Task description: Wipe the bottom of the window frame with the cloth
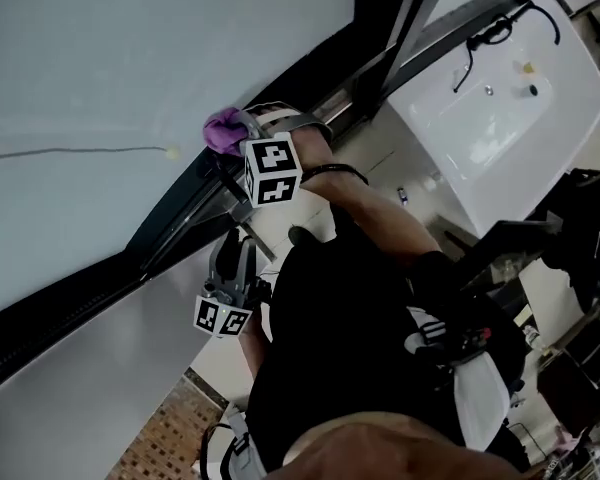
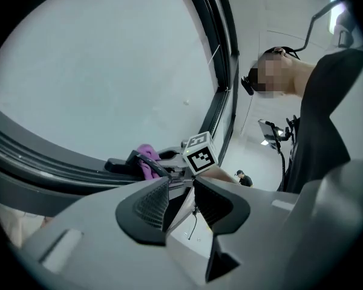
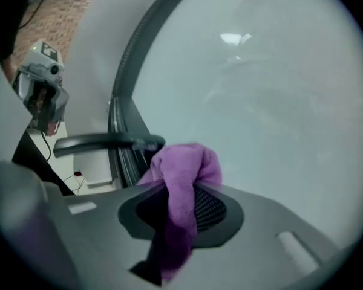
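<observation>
Beside smooth glass point(image 3: 260, 101), right gripper point(image 3: 181, 207) clamps fuzzy purple cloth point(image 3: 184, 168); left gripper point(image 2: 183, 201) jaws parted.

Head view: cloth point(image 1: 222, 130) mostly hidden behind right gripper point(image 1: 242, 140). Window frame point(image 1: 170, 230) cut off at left and top edges.
Right gripper view: cloth's lower end blurred, covers jaw gap.
Left gripper view: distant person point(image 2: 241, 177) too small to make out.

Washroom-like room beside a big window
A white rectangular washbasin point(image 1: 500, 118) stands near a large pale glass pane point(image 1: 130, 58) set in a black metal window frame point(image 1: 70, 313); brown patterned tiling point(image 1: 165, 433) lies below.
</observation>
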A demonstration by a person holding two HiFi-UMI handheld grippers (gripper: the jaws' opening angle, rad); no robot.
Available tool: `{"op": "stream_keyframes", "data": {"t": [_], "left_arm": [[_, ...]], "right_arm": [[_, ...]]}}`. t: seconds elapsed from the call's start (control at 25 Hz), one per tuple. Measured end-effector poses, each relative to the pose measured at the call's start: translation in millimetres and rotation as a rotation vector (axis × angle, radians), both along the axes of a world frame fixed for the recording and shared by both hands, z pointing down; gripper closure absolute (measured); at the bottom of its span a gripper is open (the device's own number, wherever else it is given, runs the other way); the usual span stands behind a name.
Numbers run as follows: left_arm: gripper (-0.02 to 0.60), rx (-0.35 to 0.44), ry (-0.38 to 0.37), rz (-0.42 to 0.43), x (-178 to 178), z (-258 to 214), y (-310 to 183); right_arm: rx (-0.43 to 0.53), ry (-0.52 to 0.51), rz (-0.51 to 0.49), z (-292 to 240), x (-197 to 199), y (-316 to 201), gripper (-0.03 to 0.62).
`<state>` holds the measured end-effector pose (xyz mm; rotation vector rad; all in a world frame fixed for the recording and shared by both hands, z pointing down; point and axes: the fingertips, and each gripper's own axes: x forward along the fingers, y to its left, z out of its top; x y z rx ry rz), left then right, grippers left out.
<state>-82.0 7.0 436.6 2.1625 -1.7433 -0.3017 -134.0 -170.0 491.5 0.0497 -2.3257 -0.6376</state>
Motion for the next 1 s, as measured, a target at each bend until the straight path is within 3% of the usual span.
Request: {"op": "stream_keyframes", "data": {"t": [0.12,0.28,0.36,0.44,0.52,0.56,0.6,0.72,0.76,0.8,0.92,1.0], "left_arm": [[0.447,0.001,-0.013,0.020,-3.0,-7.6,-3.8],[0.446,0.029,-0.017,0.056,-1.2,-11.3,-20.3],[0.447,0.061,-0.034,0.082,4.9,-19.5,-26.4],[0.447,0.093,-0.057,0.107,5.3,-29.1,-29.8],[0.446,0.115,-0.072,0.117,0.4,-35.0,-31.7],[0.446,0.121,-0.074,0.120,-2.2,-36.7,-31.8],[0.446,0.125,-0.073,0.122,-4.0,-38.1,-31.6],[0.446,0.132,-0.065,0.140,-3.5,-40.2,-37.2],[0.446,0.136,-0.062,0.151,-2.0,-40.3,-40.5],[0.446,0.142,-0.061,0.162,-0.2,-40.5,-43.0],[0.446,0.151,-0.060,0.181,3.3,-41.9,-45.1],[0.447,0.155,-0.053,0.188,3.5,-40.5,-47.1]], "right_arm": [[-0.032,0.064,0.156,8.7,32.3,-39.6,0.513],[0.082,0.104,0.000,5.1,-6.2,-16.7,0.513],[0.014,0.098,0.008,12.9,2.9,-22.6,0.511],[-0.020,0.101,0.178,19.1,46.2,-70.8,0.513],[0.020,0.147,0.442,20.5,108.6,-142.2,0.513],[0.037,0.169,0.519,18.0,128.3,-163.3,0.513],[0.054,0.188,0.528,14.8,132.0,-167.1,0.511],[0.188,0.263,0.379,13.6,100.4,-138.6,0.508],[0.200,0.259,0.370,16.2,99.8,-139.9,0.508],[0.178,0.236,0.406,19.0,109.6,-151.0,0.509],[0.124,0.209,0.673,22.1,177.4,-215.8,0.512],[0.065,0.189,0.715,11.5,187.7,-221.5,0.511]]}}
